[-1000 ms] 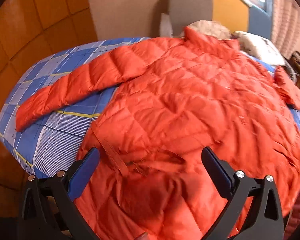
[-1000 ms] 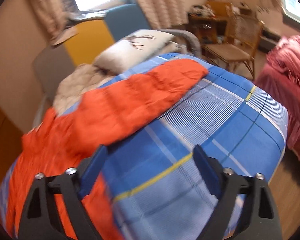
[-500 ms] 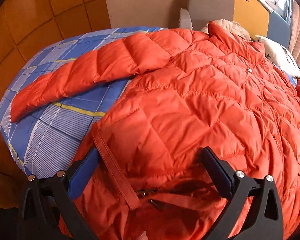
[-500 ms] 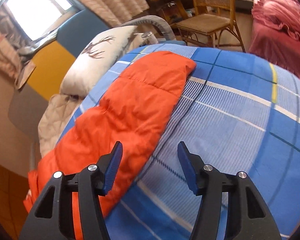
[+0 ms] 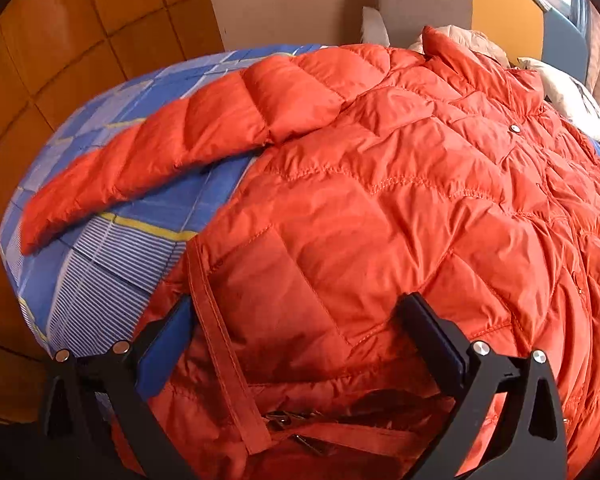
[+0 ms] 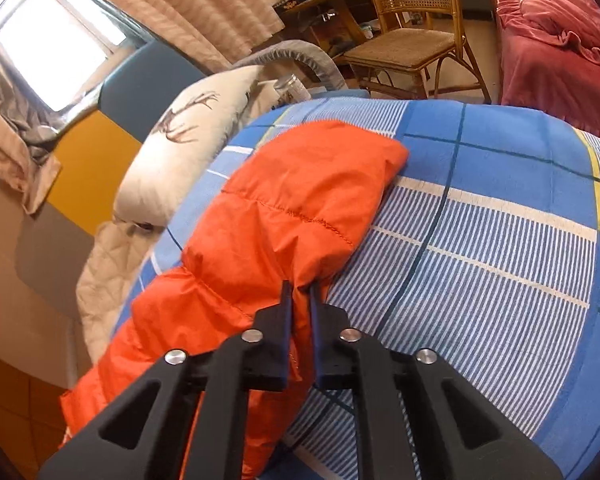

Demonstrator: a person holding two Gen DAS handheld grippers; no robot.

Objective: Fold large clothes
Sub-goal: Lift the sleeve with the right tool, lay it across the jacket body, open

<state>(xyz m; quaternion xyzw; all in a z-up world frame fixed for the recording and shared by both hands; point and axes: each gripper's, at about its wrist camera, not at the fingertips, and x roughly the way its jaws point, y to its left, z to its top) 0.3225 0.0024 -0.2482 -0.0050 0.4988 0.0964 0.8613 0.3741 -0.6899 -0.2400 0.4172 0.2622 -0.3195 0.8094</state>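
Right wrist: right gripper [image 6: 300, 292] pinches puffy quilted sleeve [image 6: 300, 200].

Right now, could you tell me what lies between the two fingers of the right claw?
In the right wrist view, a pinched fold of the orange jacket sleeve sits between the right claw's fingers, which are shut on it, above the blue plaid bedcover.

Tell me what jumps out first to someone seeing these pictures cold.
The bright orange jacket spread flat over the blue checked bed dominates both views, one sleeve stretched out toward the bed's left edge. In the right wrist view, the right gripper has its jaws pinched on the other sleeve near its cuff. The left gripper hangs open over the jacket's hem, beside the zipper.
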